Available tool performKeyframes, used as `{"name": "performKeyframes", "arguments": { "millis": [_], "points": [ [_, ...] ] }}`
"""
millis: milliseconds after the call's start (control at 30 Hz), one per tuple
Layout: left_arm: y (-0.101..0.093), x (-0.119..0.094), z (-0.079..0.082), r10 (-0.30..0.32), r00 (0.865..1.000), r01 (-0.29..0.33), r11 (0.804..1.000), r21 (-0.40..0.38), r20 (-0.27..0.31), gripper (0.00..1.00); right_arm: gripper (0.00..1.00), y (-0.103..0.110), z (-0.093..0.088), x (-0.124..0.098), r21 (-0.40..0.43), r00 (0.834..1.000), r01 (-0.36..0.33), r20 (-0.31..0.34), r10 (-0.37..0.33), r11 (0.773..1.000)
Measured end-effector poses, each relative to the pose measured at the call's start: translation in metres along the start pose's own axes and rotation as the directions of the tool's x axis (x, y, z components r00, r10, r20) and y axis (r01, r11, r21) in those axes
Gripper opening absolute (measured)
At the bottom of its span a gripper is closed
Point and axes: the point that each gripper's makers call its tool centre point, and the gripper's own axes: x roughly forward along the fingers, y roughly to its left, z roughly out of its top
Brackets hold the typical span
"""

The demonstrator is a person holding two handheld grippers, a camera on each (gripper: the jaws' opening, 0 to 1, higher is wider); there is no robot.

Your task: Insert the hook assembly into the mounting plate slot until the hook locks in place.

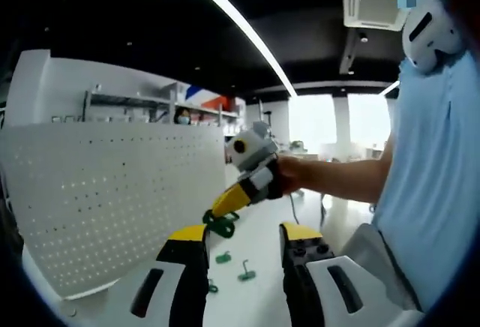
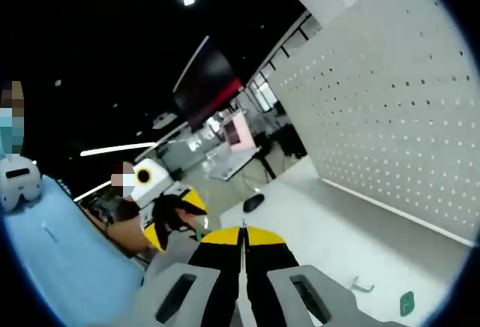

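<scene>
Hook assembly [image 1: 220,226], a green plastic piece, is pinched at the tip of the right hand-held gripper [image 1: 227,208], as the left gripper view shows it. In the right gripper view the right hand-held gripper [image 2: 242,246] has its jaws pressed together, with only a thin line between them; the hook itself is hard to see there. The left hand-held gripper [image 1: 244,241] has its jaws apart, with nothing between them.

From the held hook, the mounting plate, a white pegboard [image 1: 112,199] standing upright on the table [image 1: 259,229], lies to the left in the left gripper view, and the same pegboard [image 2: 390,117] lies up and to the right in the right gripper view. I judge that the right hand is the one that must travel to the board. The hook's long axis I cannot tell.

On the table, near the left jaws, lie two more green hooks [image 1: 223,257] and [image 1: 246,273]; in the right gripper view a small green piece [image 2: 406,302] and a thin hook [image 2: 361,286] lie near the foot of the board. Nothing seems to stand between the held hook and the pegboard face.
</scene>
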Motion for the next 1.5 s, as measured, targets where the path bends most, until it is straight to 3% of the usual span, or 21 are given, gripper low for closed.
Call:
{"name": "performKeyframes", "arguments": {
  "millis": [433, 1033, 1500],
  "points": [
    [-0.004, 0.007, 0.016, -0.054, 0.995, 0.055, 0.998, -0.017, 0.079, 0.18, 0.00, 0.020, 0.008, 0.003, -0.045, 0.997, -0.068, 0.035, 0.070, 0.997],
    [-0.009, 0.007, 0.034, -0.085, 0.977, 0.100, 0.993, -0.069, 0.197, 0.09, 0.00, 0.038, 0.019, 0.005, -0.058, 0.981, -0.150, 0.116, 0.156, 0.987],
    [-0.011, 0.005, 0.042, -0.098, 0.968, 0.120, 0.990, -0.080, 0.233, 0.06, 0.00, 0.048, 0.024, 0.008, -0.138, 0.969, -0.177, 0.152, 0.197, 0.975]
  ]
}}
